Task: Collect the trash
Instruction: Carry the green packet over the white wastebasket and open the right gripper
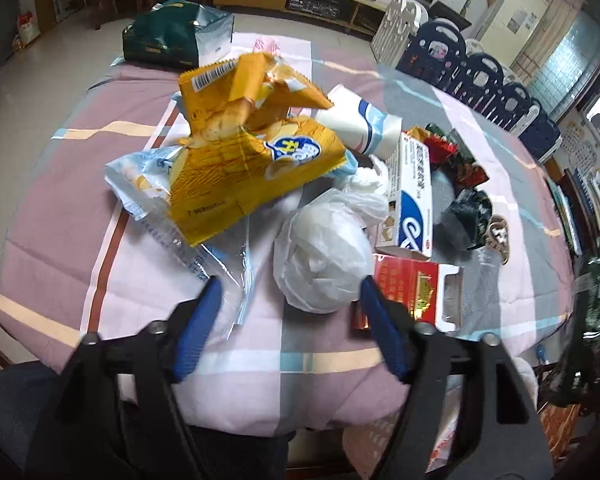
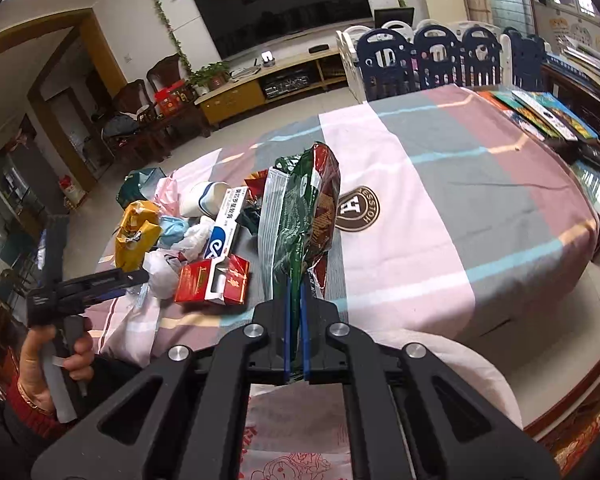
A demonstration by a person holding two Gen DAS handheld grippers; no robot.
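A heap of trash lies on the striped tablecloth (image 1: 80, 208): a yellow chip bag (image 1: 252, 160), a white paper cup (image 1: 356, 124), a white and blue carton (image 1: 412, 200), a red box (image 1: 408, 284) and dark wrappers (image 1: 468, 208). My left gripper (image 1: 290, 282) is open, its blue fingers either side of a crumpled white plastic bag (image 1: 324, 256), and the left finger stands clear of it. My right gripper (image 2: 296, 284) is shut on a green and red snack wrapper (image 2: 304, 208), held up over the cloth to the right of the heap (image 2: 196, 236).
A dark green bag (image 1: 172, 36) stands at the table's far side. A clear plastic sleeve (image 1: 204, 248) lies by the left finger. Books (image 2: 540, 112) line the right edge, with a blue and white play fence (image 2: 440, 60) behind. A pink printed bag (image 2: 292, 440) hangs below the near edge.
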